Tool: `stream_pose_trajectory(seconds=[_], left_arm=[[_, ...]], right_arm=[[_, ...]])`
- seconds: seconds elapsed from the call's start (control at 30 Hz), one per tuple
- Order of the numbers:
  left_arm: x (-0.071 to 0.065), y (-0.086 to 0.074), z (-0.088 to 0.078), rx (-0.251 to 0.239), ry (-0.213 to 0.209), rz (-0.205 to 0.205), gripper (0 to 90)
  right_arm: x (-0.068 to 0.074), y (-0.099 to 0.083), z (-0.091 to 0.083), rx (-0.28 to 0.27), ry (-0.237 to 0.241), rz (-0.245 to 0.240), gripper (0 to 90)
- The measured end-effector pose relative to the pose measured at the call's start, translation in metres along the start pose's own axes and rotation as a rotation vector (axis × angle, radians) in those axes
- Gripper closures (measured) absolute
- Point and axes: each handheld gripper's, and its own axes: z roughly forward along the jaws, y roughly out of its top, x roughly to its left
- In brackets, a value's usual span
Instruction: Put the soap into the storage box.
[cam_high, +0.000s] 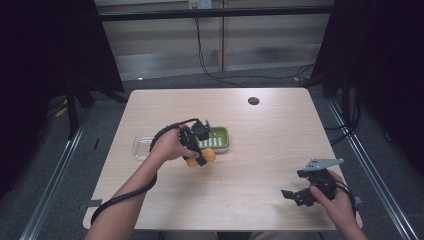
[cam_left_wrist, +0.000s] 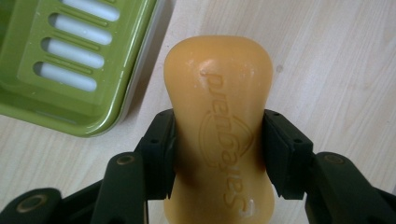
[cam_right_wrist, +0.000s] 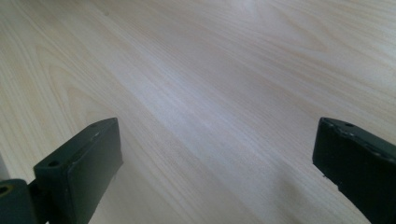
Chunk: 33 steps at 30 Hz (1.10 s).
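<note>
Orange waisted soap bar (cam_left_wrist: 218, 135) clamped in the left tool (cam_left_wrist: 218, 156)
It sits just right of the green slotted plastic soap dish (cam_left_wrist: 65, 60), mid pale wooden tabletop (cam_high: 260, 160); the right tool (cam_right_wrist: 215, 168) gapes wide, empty, near right.

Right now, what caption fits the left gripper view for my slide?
Left gripper squeezes an orange soap bar beside the green soap dish.

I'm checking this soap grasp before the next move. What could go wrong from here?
The left gripper pinches the orange soap bar only at its narrow waist, so the smooth bar might slip or twist. The green soap dish sits close beside it, so a swing could nudge the dish.
</note>
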Motion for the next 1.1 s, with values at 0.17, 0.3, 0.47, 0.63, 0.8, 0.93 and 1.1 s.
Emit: stream_pose_trajectory(seconds=[0.17, 0.3, 0.47, 0.63, 0.8, 0.93, 1.1], left_arm=[[0.002, 0.002, -0.002, -0.014, 0.016, -0.008, 49.6], [0.005, 0.005, -0.004, -0.018, 0.015, -0.010, 49.6], [0.007, 0.008, -0.005, -0.024, 0.019, -0.007, 49.6], [0.010, 0.011, -0.004, -0.023, 0.029, -0.015, 49.6], [0.013, 0.014, -0.007, -0.017, 0.016, -0.001, 49.6], [0.015, 0.016, -0.007, -0.020, 0.016, -0.006, 49.6], [0.017, 0.019, -0.007, -0.020, 0.020, 0.002, 49.6]], right_arm=[[0.000, 0.000, 0.000, 0.001, 0.001, 0.000, 1.3], [0.000, 0.000, 0.000, 0.001, 0.001, 0.001, 1.3], [-0.001, 0.000, 0.000, -0.001, 0.000, 0.000, 1.3], [0.000, 0.000, 0.000, 0.003, 0.001, 0.003, 1.3], [-0.001, 0.000, 0.000, 0.000, 0.004, 0.001, 1.3], [-0.001, 0.000, 0.001, 0.004, 0.005, 0.007, 1.3], [-0.001, 0.000, 0.001, 0.004, 0.005, 0.002, 1.3]])
